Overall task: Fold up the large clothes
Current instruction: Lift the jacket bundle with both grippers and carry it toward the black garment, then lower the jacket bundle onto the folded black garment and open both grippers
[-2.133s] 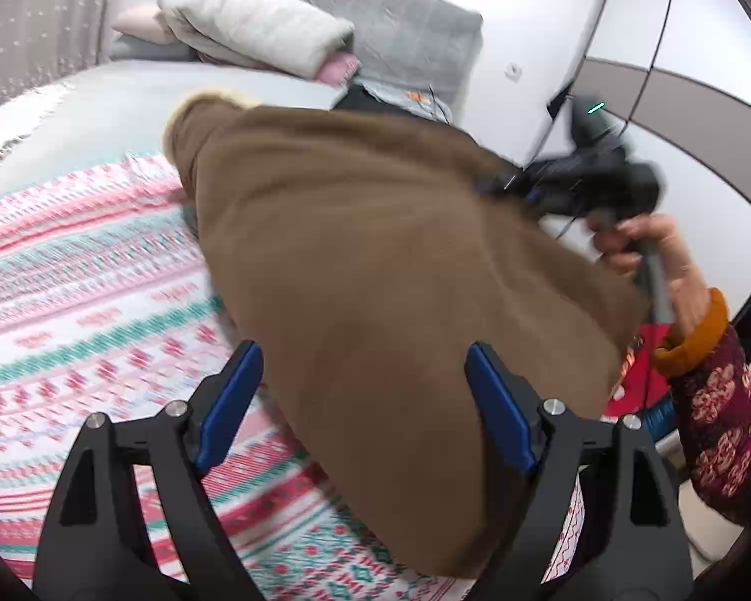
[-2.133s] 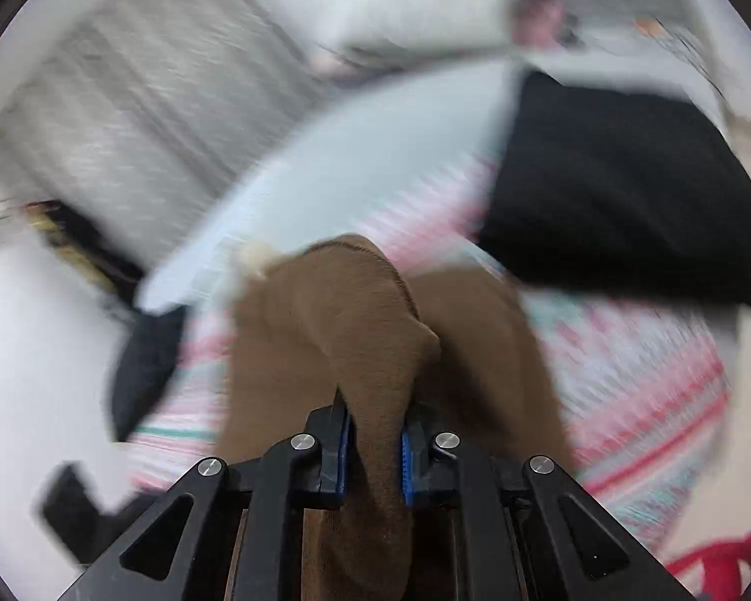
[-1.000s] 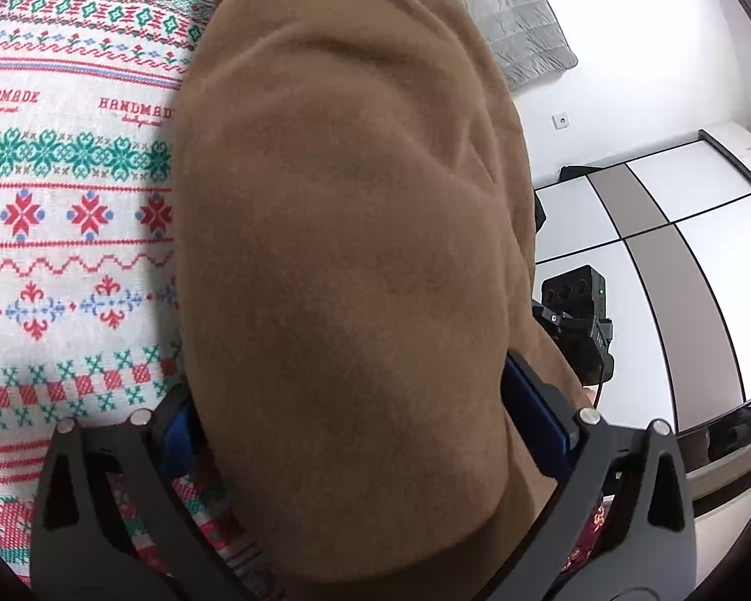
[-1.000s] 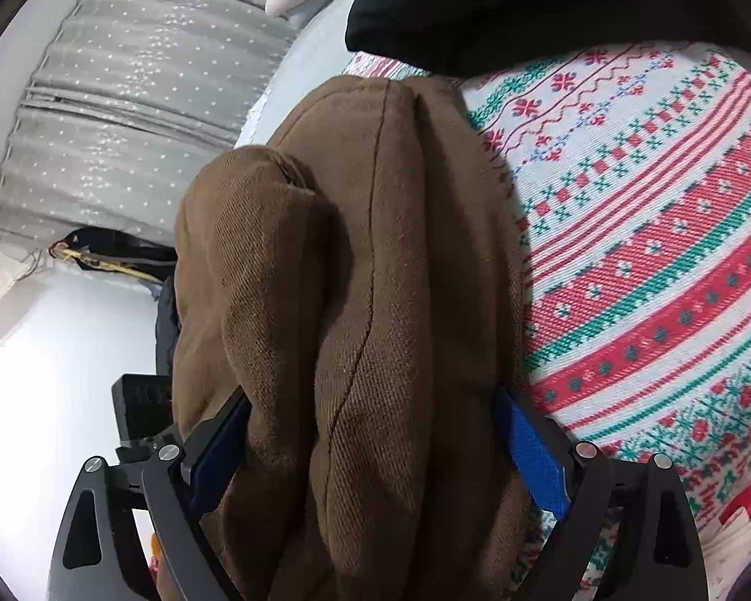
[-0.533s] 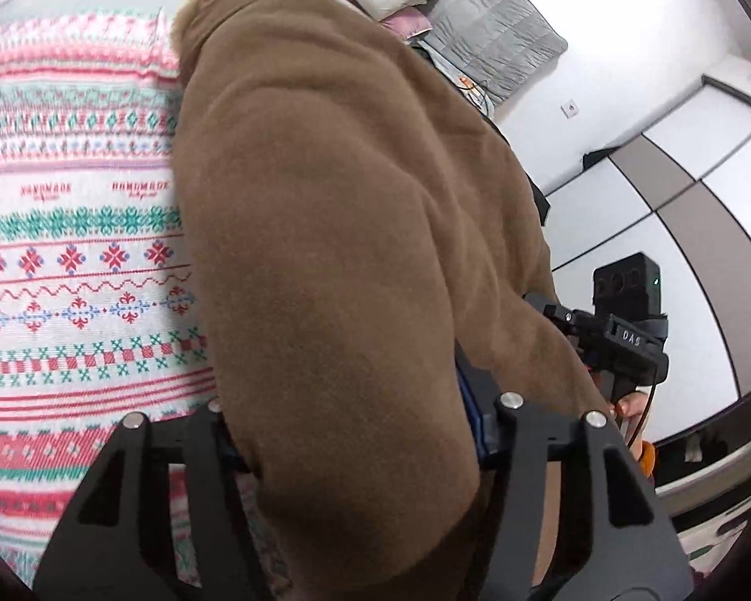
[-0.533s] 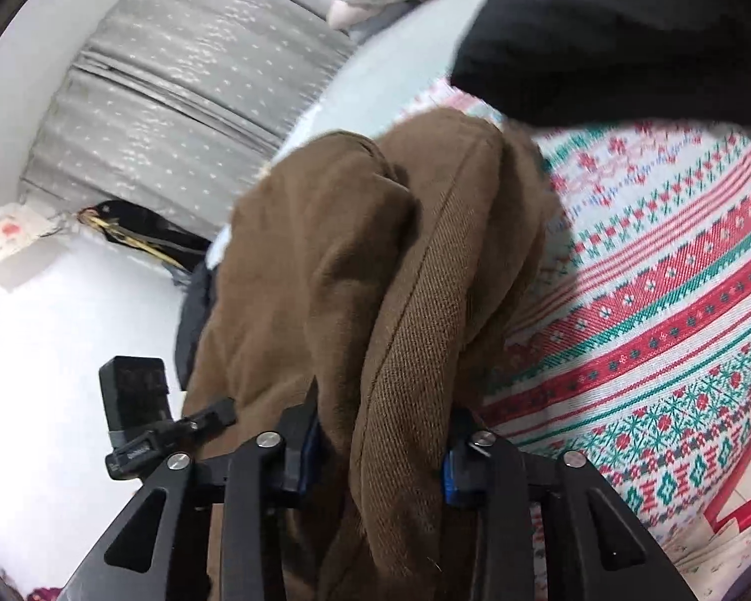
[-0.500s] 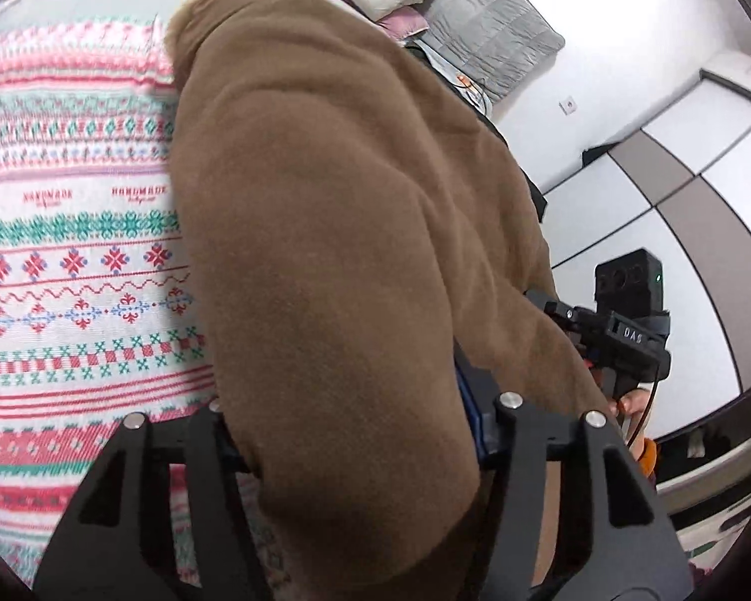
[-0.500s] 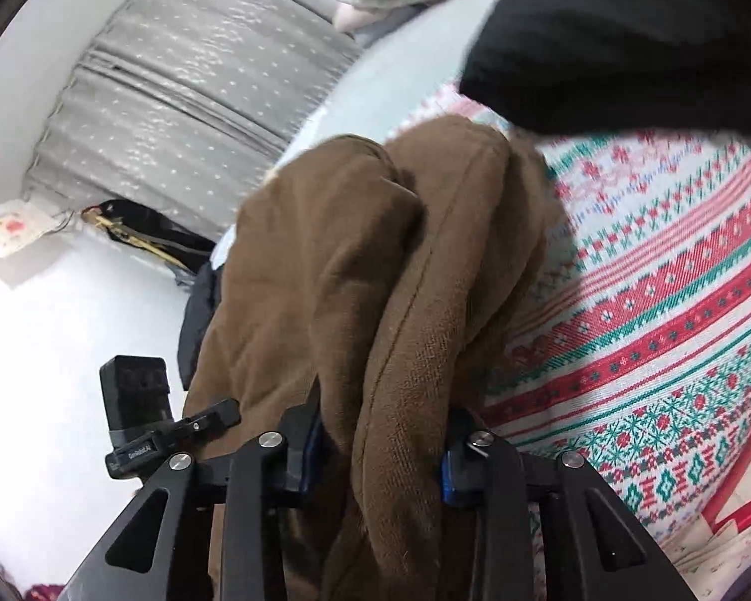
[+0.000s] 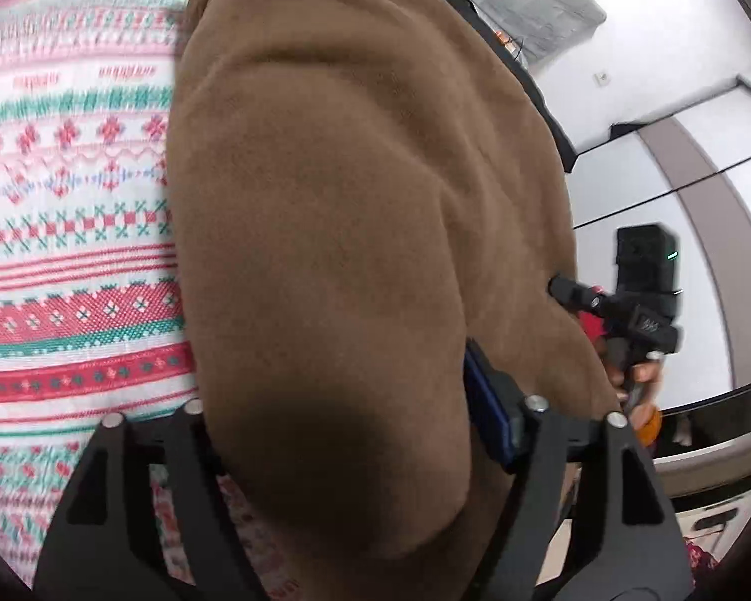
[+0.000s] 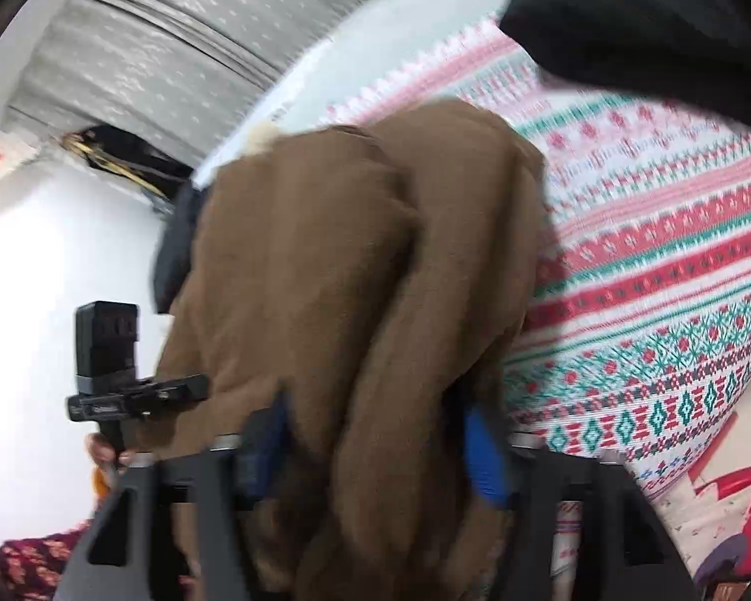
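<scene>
Left wrist view: thick brown fleece garment (image 9: pixel 355 230) fills the frame, draped over the red-green-white patterned knit bedspread (image 9: pixel 70 260). Left gripper (image 9: pixel 335 430) has a fat fold bunched between its blue pads, jaws opening, fabric touching the right pad; left pad buried, so can't tell if it presses. Far right, the other gripper and a hand show.

Right wrist view: right gripper (image 10: pixel 375 430) straddles two rolled brown folds, jaws opening too, cloth filling the gap. Black garment (image 10: pixel 641 25) lies far right.

To do it well: lift both ends level, keep edges aligned w/ each other, lay flat on the spread. Blurry here; probably loosely held. Garment's near hem is cut off.
</scene>
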The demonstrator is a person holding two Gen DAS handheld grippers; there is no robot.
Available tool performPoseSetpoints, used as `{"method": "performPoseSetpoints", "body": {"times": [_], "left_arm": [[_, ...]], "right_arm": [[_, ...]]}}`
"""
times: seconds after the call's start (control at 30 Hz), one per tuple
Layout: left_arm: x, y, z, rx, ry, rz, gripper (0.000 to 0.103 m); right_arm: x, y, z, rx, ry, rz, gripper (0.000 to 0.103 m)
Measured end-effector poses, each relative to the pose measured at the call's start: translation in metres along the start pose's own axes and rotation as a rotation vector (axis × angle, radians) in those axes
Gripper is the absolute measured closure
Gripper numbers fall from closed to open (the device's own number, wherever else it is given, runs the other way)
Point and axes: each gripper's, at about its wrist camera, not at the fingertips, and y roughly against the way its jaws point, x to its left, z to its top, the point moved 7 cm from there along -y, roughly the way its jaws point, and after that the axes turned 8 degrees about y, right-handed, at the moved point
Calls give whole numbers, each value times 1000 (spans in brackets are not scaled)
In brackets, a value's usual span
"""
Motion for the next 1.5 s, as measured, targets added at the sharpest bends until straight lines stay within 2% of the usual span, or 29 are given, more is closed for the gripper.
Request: {"method": "performPoseSetpoints", "body": {"times": [0.07, 0.13, 0.17, 0.2, 0.27, 0.37, 0.53, 0.63, 0.73, 0.83, 0.93, 1.0, 1.07, 1.1, 1.13, 1.2, 1.23, 1.27, 1.33, 1.4, 1.43, 1.47, 1.5], "left_arm": [[6, -3, 6, -16, 0, -79, 25], [14, -10, 15, -48, 37, -162, 26], [15, -11, 17, -63, 45, -168, 31], [12, -8, 18, -82, 35, -157, 37], [-5, 2, 16, -128, -54, -105, 42], [-49, 17, 24, -189, -197, -48, 47], [-134, 43, 69, -273, -364, -61, 48], [-188, 51, 112, -293, -433, -110, 47], [-256, 44, 173, -297, -518, -168, 47], [-320, 29, 218, -279, -584, -219, 47], [-379, -11, 278, -239, -634, -256, 44], [-398, -53, 316, -187, -615, -236, 36], [-397, -104, 347, -125, -569, -180, 31], [-387, -133, 362, -100, -524, -137, 29], [-373, -158, 372, -84, -481, -74, 29], [-333, -219, 385, -36, -393, 142, 31], [-320, -229, 385, -40, -395, 199, 35], [-311, -236, 384, -57, -420, 226, 36], [-302, -218, 384, -169, -421, 165, 35], [-298, -200, 379, -174, -381, 89, 35], [-301, -192, 375, -190, -379, 65, 35], [-304, -183, 371, -213, -395, 53, 35], [-309, -173, 364, -236, -431, 46, 35]], "right_arm": [[-9, -16, -2, -16, 11, -9, 13], [-12, -34, -4, -1, -18, 58, 14], [-12, -50, -6, 16, -64, 155, 18], [-10, -54, -5, 4, -74, 196, 26], [-4, -49, 2, -58, -57, 256, 53], [4, -26, 8, -144, -24, 301, 62], [7, 31, 41, -309, 9, 310, 63], [6, 88, 81, -408, 48, 266, 63], [-3, 150, 130, -503, 102, 166, 63], [-28, 214, 177, -605, 108, 59, 63], [-70, 263, 217, -685, 58, -1, 62], [-106, 280, 235, -725, 0, -29, 59], [-162, 280, 250, -725, -90, -71, 48], [-181, 274, 250, -711, -131, -95, 45], [-221, 258, 249, -657, -210, -138, 39], [-282, 234, 234, -549, -350, -228, 37], [-313, 221, 221, -496, -423, -297, 37], [-332, 214, 210, -479, -460, -355, 36], [-349, 215, 187, -513, -471, -355, 36], [-350, 225, 178, -552, -467, -293, 36], [-350, 233, 175, -563, -451, -294, 36], [-339, 240, 172, -575, -410, -329, 36], [-320, 243, 189, -588, -370, -363, 36]]}}
